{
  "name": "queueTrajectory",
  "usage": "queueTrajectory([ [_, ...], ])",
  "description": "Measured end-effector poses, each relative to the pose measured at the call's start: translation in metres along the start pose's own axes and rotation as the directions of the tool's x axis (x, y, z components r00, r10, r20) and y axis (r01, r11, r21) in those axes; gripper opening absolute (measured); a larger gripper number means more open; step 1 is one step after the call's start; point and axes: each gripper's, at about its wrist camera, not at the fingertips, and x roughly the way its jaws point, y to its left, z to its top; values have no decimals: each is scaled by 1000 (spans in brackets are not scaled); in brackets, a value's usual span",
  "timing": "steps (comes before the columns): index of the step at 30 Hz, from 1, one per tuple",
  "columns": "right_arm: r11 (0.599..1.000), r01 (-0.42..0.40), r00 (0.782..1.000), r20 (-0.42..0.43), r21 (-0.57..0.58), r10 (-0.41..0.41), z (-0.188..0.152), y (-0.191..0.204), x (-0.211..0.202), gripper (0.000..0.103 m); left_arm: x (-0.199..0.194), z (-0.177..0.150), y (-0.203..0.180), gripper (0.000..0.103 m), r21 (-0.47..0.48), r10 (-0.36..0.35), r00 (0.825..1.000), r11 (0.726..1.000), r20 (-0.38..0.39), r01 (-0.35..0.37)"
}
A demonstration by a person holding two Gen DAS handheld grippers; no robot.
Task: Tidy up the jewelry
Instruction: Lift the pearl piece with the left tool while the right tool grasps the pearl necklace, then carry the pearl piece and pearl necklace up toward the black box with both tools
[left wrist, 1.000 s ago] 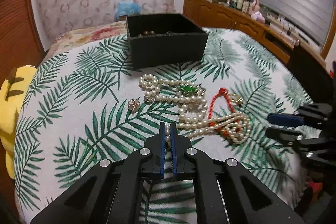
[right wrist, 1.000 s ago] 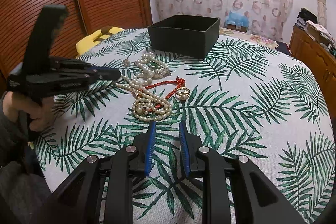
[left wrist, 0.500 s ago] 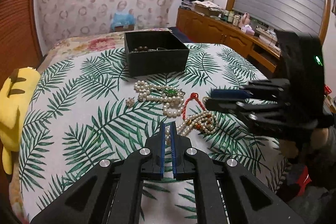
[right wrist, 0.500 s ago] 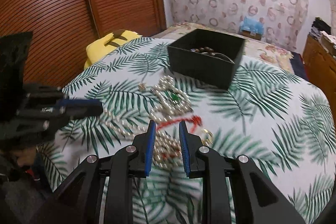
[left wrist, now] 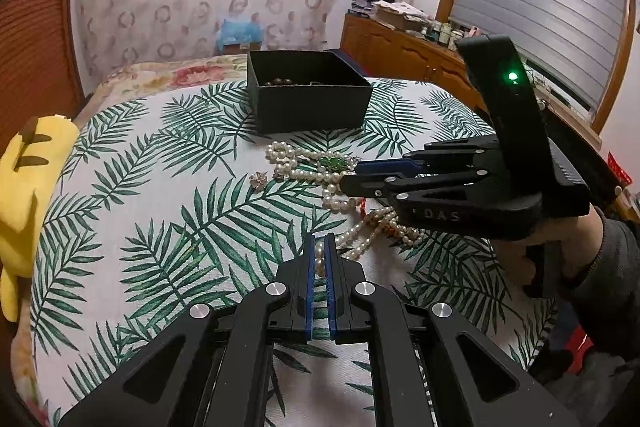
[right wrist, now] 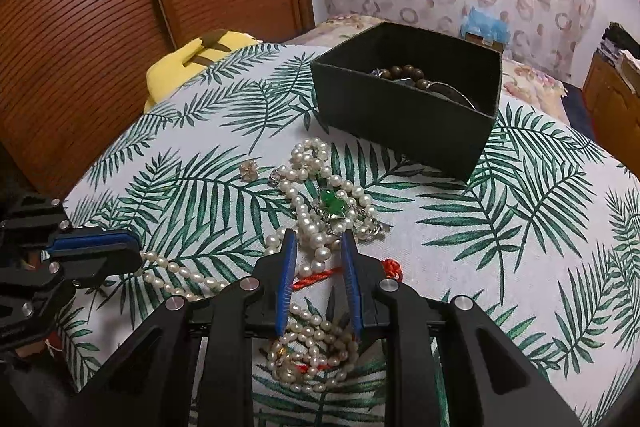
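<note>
A pile of pearl strands with a green pendant, a red cord and a small flower brooch lies on the leaf-print cloth. My left gripper is nearly shut around the end of a pearl strand. My right gripper is open and hovers just above the pearls near the pendant; it also shows in the left wrist view. The black box stands behind the pile and holds dark beads.
A yellow plush lies at the table's left edge. A wooden slatted door is behind it. A wooden dresser with clutter stands to the right under a shuttered window.
My right gripper has moved forward over the pile and down toward the pendant. My left gripper stays at the strand's end.
</note>
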Motion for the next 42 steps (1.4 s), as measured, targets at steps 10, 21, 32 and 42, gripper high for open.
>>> queueTrajectory([
  [10, 999, 16, 1000, 27, -34, -15, 5, 0, -12, 9, -3, 4, 1, 4, -4, 6, 1000, 1000, 20, -6],
  [21, 997, 64, 978, 201, -49, -53, 40, -12, -90, 9, -17, 42, -8, 4, 35, 0, 995, 999, 97, -4],
  [32, 993, 100, 948, 308, -58, -77, 54, -21, -146, 9, -41, 84, -27, 0, 99, 6, 982, 995, 187, -25],
  [42, 992, 118, 932, 351, -50, -93, 51, -28, -170, 9, -22, 73, -15, 0, 101, 43, 994, 993, 99, -53],
])
